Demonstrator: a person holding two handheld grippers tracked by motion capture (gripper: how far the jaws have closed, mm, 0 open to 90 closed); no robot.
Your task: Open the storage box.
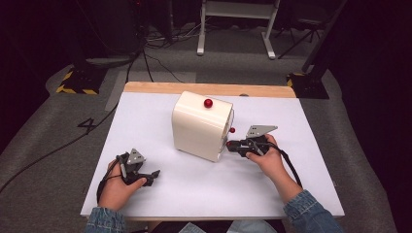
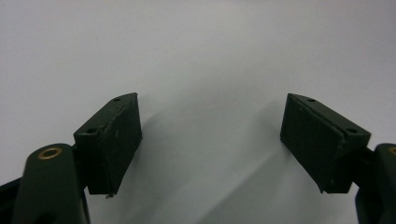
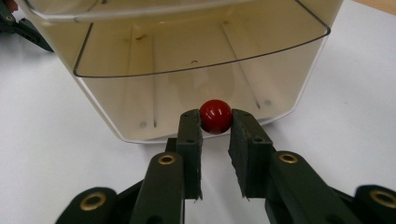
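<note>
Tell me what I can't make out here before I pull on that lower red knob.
- Right gripper: fingers flank the lower red knob; actual pad pressure hidden by the knob.
- Knob's stem and mount: hidden behind the ball, right gripper view.
- Cream box front: faces away in the high view; its top is cut off in the right gripper view.
- Left gripper: open over the white table.
</note>
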